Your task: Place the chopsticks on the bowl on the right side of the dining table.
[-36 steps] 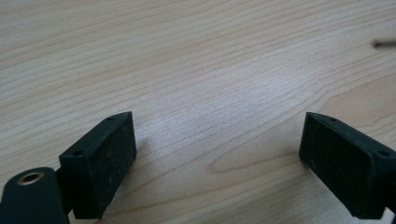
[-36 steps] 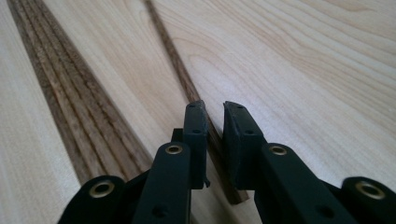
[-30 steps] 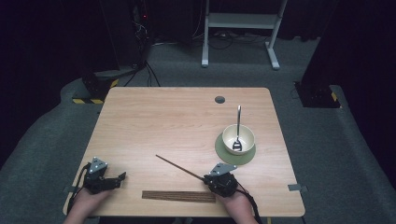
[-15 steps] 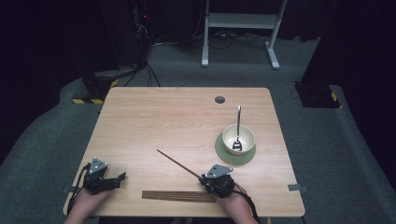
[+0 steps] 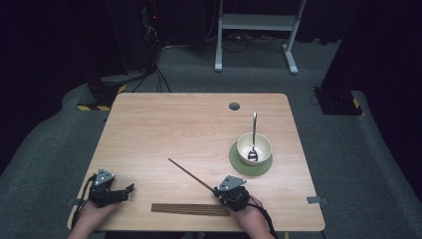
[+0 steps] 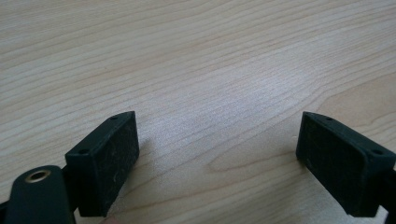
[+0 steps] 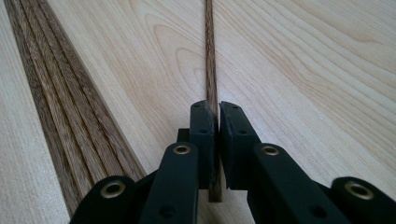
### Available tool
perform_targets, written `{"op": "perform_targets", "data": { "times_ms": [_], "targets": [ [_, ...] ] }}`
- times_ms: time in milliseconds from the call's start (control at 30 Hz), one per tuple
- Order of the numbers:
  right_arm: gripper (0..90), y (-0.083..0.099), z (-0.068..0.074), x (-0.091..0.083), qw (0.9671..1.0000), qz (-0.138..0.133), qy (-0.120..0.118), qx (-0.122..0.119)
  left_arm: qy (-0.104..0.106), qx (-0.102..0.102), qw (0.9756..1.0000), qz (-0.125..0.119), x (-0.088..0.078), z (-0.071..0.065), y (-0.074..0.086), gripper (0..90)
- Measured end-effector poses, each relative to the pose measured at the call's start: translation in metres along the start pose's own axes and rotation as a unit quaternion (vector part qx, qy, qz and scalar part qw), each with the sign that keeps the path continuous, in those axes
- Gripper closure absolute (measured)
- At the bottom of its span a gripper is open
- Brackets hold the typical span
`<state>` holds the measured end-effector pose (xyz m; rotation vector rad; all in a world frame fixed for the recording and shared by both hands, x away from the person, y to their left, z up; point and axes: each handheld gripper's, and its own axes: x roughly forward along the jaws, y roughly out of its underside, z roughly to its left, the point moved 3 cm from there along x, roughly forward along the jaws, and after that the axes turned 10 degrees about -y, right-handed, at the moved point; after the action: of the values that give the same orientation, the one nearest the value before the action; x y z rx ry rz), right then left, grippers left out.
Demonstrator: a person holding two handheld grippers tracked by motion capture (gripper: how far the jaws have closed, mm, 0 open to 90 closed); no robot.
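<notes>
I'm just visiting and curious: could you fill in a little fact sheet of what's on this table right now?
Surface: wooden table
Right gripper: shut on a single chopstick
Left gripper: open, holding nothing
Near edge: row of chopsticks lying flat
Right side: bowl on a green coaster
In the bowl: spoon

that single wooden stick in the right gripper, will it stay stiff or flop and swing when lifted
The stick is thin straight wood, so it is probably stiff and light. The right gripper is shut on it near one end, with most of its length beyond the jaws, so it may pivot or droop in the grip. Being so slender, it could snap if pressed against the table.
</notes>
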<state>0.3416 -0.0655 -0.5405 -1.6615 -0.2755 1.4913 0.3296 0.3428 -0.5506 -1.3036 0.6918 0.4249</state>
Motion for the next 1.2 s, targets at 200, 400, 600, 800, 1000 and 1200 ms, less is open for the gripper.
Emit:
{"op": "perform_targets", "data": {
  "times_ms": [200, 400, 600, 800, 1000, 1200],
  "targets": [
    [84.2, -0.002, -0.002, -0.008, 0.9999, -0.012, -0.003, 0.006, 0.001, 0.002, 1.0, 0.0, 0.0, 0.0, 0.0, 14.0],
    [84.2, -0.005, -0.004, -0.019, 0.9993, -0.036, -0.002, 0.013, 0.002, 0.002, 1.0, 0.0, -0.001, 0.0, 0.0, 14.1],
    [84.3, -0.007, -0.006, -0.028, 0.9984, -0.054, 0.004, 0.017, 0.002, 0.003, 1.0, -0.001, -0.001, 0.0, 0.0, 14.3],
    [84.3, -0.009, -0.009, -0.039, 0.9971, -0.072, 0.011, 0.02, 0.002, 0.003, 1.0, -0.001, -0.001, 0.0, 0.0, 14.5],
    [84.3, -0.01, -0.013, -0.056, 0.9951, -0.091, 0.033, 0.022, 0.002, 0.003, 1.0, -0.001, -0.001, 0.0, 0.0, 14.6],
    [84.3, -0.007, -0.02, -0.068, 0.9932, -0.102, 0.048, 0.028, 0.002, 0.002, 1.0, -0.001, -0.001, 0.0, 0.001, 14.7]
  ]
}}
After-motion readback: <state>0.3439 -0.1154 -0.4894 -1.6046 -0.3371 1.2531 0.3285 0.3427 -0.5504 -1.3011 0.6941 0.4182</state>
